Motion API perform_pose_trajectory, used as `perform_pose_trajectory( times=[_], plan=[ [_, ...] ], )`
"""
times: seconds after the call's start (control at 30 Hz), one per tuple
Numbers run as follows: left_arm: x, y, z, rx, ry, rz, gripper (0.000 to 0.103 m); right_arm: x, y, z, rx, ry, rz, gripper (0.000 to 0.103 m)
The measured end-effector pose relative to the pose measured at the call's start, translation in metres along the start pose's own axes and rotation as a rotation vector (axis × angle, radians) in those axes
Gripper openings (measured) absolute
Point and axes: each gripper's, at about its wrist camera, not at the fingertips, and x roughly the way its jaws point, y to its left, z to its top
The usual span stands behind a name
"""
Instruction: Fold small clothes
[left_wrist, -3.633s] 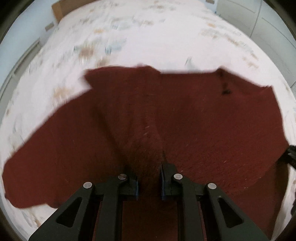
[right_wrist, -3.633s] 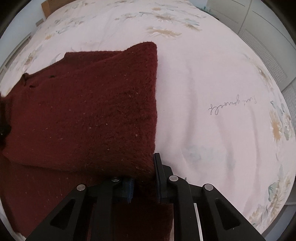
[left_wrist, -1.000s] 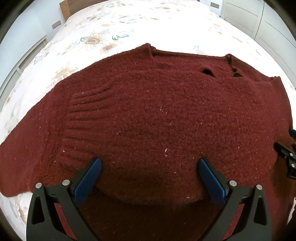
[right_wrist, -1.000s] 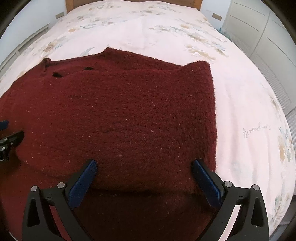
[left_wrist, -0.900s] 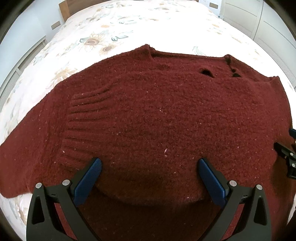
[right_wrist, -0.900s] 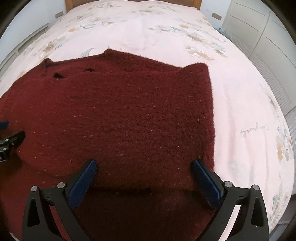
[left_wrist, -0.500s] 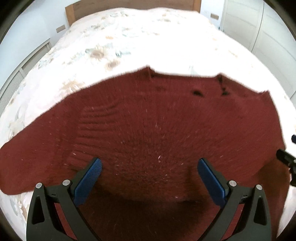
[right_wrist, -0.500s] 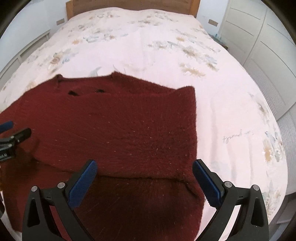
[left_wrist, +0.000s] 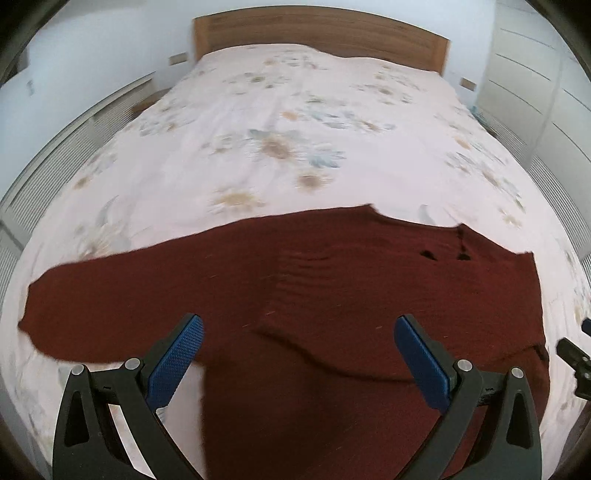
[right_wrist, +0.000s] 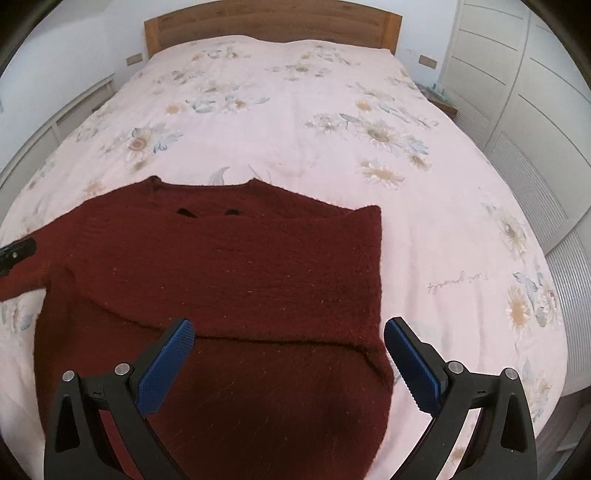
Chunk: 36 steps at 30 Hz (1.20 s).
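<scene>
the dark red knitted sweater (right_wrist: 229, 273) lay near the flowered bed's (right_wrist: 295, 122) foot edge; left gripper (left_wrist: 299, 354) and right gripper (right_wrist: 284, 362) hung released, grasping nothing. the outstretched sleeve (left_wrist: 122, 280) probably wanted pinching at its cuff and folding across squarely.

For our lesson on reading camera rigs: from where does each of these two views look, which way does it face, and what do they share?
Left wrist: sits on the left gripper, faces up the bed over the maroon sweater's outstretched sleeve; own open jaws show.
Right wrist: sits on the right gripper, faces the headboard over the sweater's folded side; own open jaws show.
Shared: sweater, bed, headboard; each glimpses the other gripper at its edge.
</scene>
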Motion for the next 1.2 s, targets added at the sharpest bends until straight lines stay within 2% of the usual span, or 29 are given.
perform_pose_trajectory(
  times=[0.13, 0.27, 0.63, 0.8, 0.93, 1.2],
  plan=[
    [-0.012, 0.038, -0.002, -0.112, -0.004, 0.017, 0.102, -0.009, -0.002, 0.001, 0.014, 0.003, 0.010, 0.102],
    [-0.027, 0.079, -0.006, -0.175, -0.008, 0.105, 0.102, -0.017, -0.002, -0.001, 0.020, -0.001, 0.027, 0.102],
    [-0.025, 0.216, -0.042, -0.554, 0.097, 0.268, 0.102, -0.015, 0.003, -0.012, 0.021, 0.033, -0.009, 0.102],
    [-0.009, 0.258, -0.061, -0.693, 0.159, 0.295, 0.102, -0.012, 0.005, -0.015, 0.024, 0.045, -0.022, 0.102],
    [0.000, 0.278, -0.072, -0.742, 0.188, 0.317, 0.102, -0.006, 0.007, -0.015, 0.019, 0.063, -0.033, 0.102],
    [0.010, 0.299, -0.084, -0.756, 0.208, 0.335, 0.102, 0.005, 0.012, -0.015, 0.005, 0.088, -0.037, 0.102]
  ],
)
